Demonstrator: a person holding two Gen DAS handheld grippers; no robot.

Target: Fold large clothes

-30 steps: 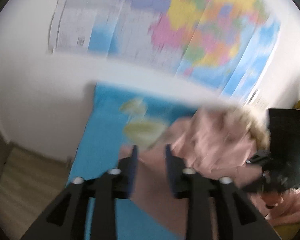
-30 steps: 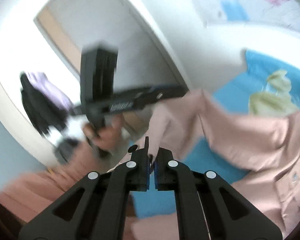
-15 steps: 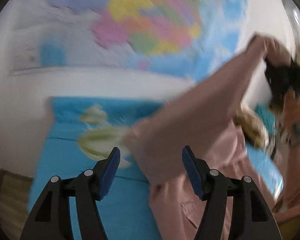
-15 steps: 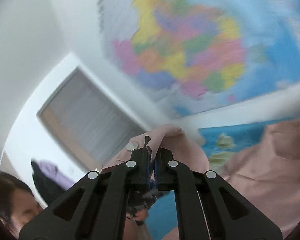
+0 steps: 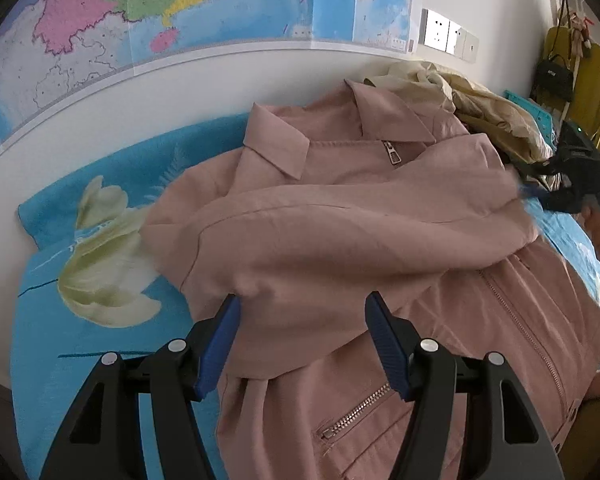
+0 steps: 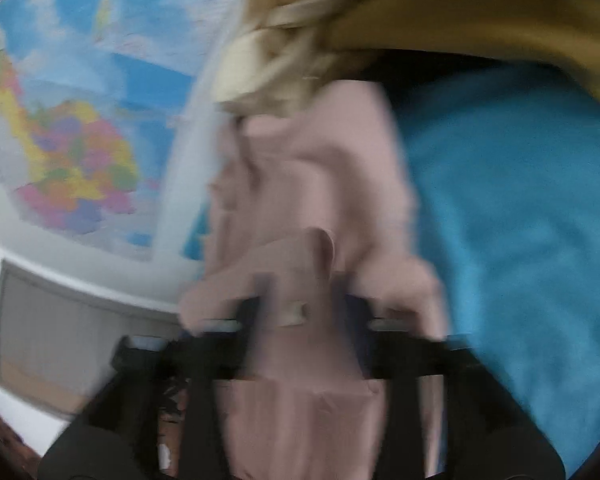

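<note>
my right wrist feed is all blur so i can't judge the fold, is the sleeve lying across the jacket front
observer: yes, the left wrist view shows the sleeve laid across the jacket front, below the collar.
operator: is the front zip done up
observer: the zip is closed right up to the collar.
operator: and the left gripper
observer: the left gripper has just been opening; its jaws stand wide apart on either side of the sleeve's near fold.
</note>
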